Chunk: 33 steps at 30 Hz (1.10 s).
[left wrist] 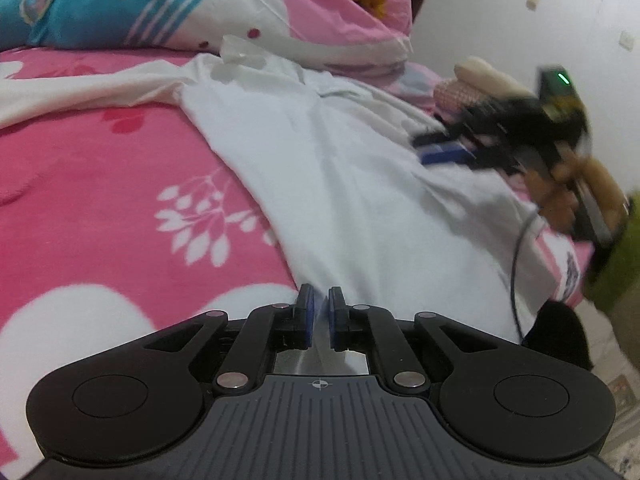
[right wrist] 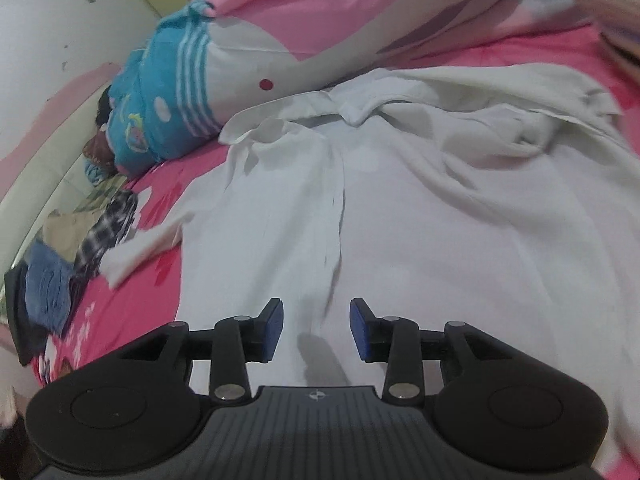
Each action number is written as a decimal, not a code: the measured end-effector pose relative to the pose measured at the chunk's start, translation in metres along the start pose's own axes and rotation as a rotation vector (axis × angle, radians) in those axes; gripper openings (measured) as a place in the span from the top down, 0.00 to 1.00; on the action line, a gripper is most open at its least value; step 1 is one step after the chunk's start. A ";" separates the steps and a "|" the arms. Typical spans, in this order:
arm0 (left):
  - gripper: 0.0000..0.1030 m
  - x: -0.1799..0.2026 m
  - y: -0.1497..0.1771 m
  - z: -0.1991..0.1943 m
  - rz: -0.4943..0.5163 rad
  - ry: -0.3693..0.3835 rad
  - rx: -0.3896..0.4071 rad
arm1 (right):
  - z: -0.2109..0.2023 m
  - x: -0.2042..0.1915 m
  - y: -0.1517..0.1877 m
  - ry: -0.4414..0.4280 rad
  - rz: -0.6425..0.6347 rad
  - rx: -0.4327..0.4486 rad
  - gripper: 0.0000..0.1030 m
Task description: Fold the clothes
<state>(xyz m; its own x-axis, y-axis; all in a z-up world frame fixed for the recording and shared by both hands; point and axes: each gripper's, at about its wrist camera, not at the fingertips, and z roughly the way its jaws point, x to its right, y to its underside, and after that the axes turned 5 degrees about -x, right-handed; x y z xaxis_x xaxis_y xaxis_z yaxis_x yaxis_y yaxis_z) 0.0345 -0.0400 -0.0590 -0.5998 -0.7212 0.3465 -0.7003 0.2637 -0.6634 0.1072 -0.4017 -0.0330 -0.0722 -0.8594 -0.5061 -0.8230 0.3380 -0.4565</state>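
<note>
A white button shirt [left wrist: 340,168] lies spread out, front up, on a pink bed sheet [left wrist: 100,180]. My left gripper [left wrist: 322,308] is at the shirt's near hem, its blue pads almost together with a thin fold of white cloth pinched between them. In the right wrist view the same shirt [right wrist: 400,220] fills the middle, collar at the far end and placket running toward me. My right gripper [right wrist: 316,328] hovers over the lower front with its jaws apart and nothing between the pads. In the left wrist view it appears blurred, as the right gripper [left wrist: 436,146], over the shirt's right side, with a hand [left wrist: 580,188] behind it.
A rolled pink, white and blue quilt [left wrist: 200,8] lies along the head of the bed, beyond the collar. A pile of folded clothes [right wrist: 80,248], checked and blue, sits at the bed's left edge. A white wall [left wrist: 520,20] stands beyond the bed's right side.
</note>
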 end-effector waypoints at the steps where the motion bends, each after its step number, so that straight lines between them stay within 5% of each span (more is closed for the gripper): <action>1: 0.94 -0.002 0.001 0.000 0.001 0.006 0.001 | 0.009 0.003 -0.007 -0.009 0.019 -0.012 0.62; 6: 0.94 -0.013 0.001 0.001 -0.028 0.051 -0.002 | 0.039 0.015 -0.022 -0.038 0.054 -0.060 0.63; 10: 0.94 -0.014 0.002 0.001 -0.036 0.061 -0.001 | 0.037 0.009 -0.021 -0.029 -0.010 -0.031 1.00; 11: 0.94 -0.014 0.002 0.001 -0.036 0.061 -0.002 | 0.034 0.005 -0.021 -0.016 -0.037 -0.015 1.00; 20: 0.94 -0.008 -0.001 0.000 -0.016 0.033 -0.006 | 0.042 -0.059 0.004 0.396 -0.505 0.153 1.00; 23: 0.94 -0.006 0.000 0.000 -0.006 0.020 -0.005 | 0.047 -0.057 0.008 0.494 -0.534 0.154 0.98; 29: 0.93 -0.006 0.000 -0.001 -0.021 0.017 -0.004 | -0.040 -0.044 0.019 0.371 -0.418 0.254 0.98; 33: 0.91 -0.009 0.000 -0.003 -0.058 0.026 -0.005 | -0.090 -0.033 0.043 0.226 -0.357 0.220 0.97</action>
<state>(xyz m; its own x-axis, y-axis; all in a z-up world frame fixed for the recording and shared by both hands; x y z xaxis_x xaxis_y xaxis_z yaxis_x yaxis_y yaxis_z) 0.0385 -0.0319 -0.0597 -0.5685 -0.7181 0.4014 -0.7358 0.2255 -0.6386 0.0231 -0.3931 0.0301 0.0525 -0.9903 -0.1289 -0.6813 0.0589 -0.7296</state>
